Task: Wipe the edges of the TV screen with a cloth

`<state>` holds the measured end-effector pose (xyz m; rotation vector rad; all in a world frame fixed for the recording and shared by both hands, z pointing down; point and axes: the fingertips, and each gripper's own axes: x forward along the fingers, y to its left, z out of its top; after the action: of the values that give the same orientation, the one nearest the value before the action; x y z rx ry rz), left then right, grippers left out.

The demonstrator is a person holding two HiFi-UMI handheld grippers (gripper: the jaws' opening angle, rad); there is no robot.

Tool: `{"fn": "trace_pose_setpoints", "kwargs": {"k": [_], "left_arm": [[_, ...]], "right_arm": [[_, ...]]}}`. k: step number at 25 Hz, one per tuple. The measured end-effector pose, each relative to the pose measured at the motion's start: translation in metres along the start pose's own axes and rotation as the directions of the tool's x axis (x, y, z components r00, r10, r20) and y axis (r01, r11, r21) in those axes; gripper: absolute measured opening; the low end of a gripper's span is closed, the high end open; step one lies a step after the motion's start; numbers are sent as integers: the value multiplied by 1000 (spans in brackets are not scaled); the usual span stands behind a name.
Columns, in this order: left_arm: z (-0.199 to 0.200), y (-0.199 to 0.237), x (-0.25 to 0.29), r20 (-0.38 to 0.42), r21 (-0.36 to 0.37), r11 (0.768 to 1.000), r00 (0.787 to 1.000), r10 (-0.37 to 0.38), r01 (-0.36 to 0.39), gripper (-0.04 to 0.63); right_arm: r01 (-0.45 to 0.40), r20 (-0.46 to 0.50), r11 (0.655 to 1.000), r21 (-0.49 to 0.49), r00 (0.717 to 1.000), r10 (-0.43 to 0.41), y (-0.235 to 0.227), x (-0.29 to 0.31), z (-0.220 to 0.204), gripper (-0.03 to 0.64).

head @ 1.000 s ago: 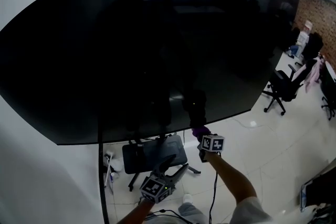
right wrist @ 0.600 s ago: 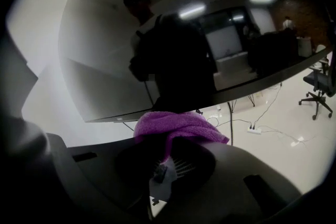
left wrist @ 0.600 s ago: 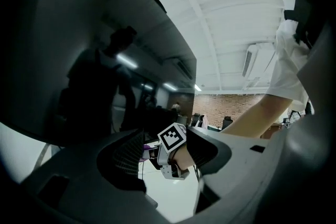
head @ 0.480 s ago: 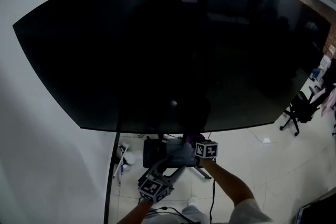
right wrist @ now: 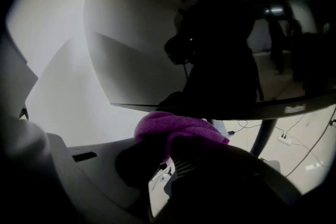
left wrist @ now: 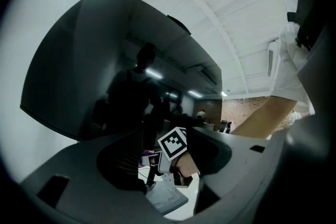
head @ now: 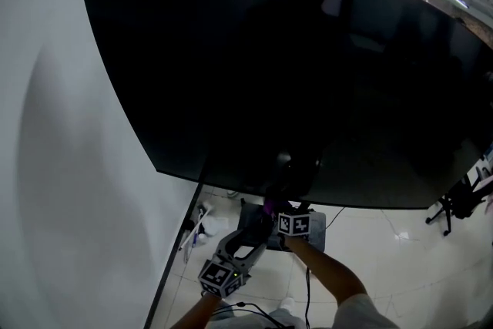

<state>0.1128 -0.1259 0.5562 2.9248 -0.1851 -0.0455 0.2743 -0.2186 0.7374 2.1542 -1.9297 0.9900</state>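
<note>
A large dark TV screen [head: 308,73] fills the head view; its bottom edge [head: 231,185] slants down to the right. My right gripper [head: 276,213] is shut on a purple cloth [head: 267,205], which is held up against that bottom edge, left of its middle. In the right gripper view the cloth [right wrist: 173,128] bulges out between the jaws of the right gripper [right wrist: 173,150], just under the TV's bottom edge [right wrist: 236,110]. My left gripper [head: 250,235] hangs lower, open and holding nothing, its jaws pointing up at the right gripper's marker cube [left wrist: 173,143].
A white wall [head: 69,166] lies left of the TV. The grey TV stand base [head: 312,226] sits on the tiled floor under the grippers. A dark pole [head: 173,258] runs down by the wall, and small items [head: 202,221] lie beside it. An office chair [head: 462,200] stands at far right.
My right gripper has carried the purple cloth leftward along the TV's bottom edge, closer to the lower left corner. The head view swung left with it. The left gripper stayed low.
</note>
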Motion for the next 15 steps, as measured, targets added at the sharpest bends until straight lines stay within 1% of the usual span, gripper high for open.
{"fn": "trace_pose_setpoints", "kwargs": {"k": [2, 3, 4, 6, 9, 11, 15], "left_arm": [[-6, 26, -17, 1, 24, 999, 999, 41, -41, 232], [-4, 38, -25, 4, 22, 997, 998, 68, -68, 232], [-2, 49, -34, 7, 19, 995, 995, 99, -99, 232], [-4, 73, -53, 15, 36, 987, 988, 156, -157, 232], [-3, 101, -82, 28, 44, 973, 974, 226, -228, 232], [1, 117, -101, 35, 43, 962, 963, 267, -268, 232], [7, 149, -139, 49, 23, 933, 932, 358, -359, 232]], "right_arm": [[-33, -7, 999, -17, 999, 33, 27, 19, 4, 44], [-53, -12, 998, -27, 999, 52, 41, 29, 6, 44], [-73, -19, 997, -39, 997, 72, 55, 40, 7, 44], [-114, -35, 991, -67, 993, 112, 83, 60, 8, 44], [-165, -52, 981, -101, 986, 160, 120, 87, 10, 44], [-184, -64, 974, -136, 982, 176, 141, 105, 12, 44], [-229, -90, 958, -172, 972, 216, 185, 141, 14, 44]]}}
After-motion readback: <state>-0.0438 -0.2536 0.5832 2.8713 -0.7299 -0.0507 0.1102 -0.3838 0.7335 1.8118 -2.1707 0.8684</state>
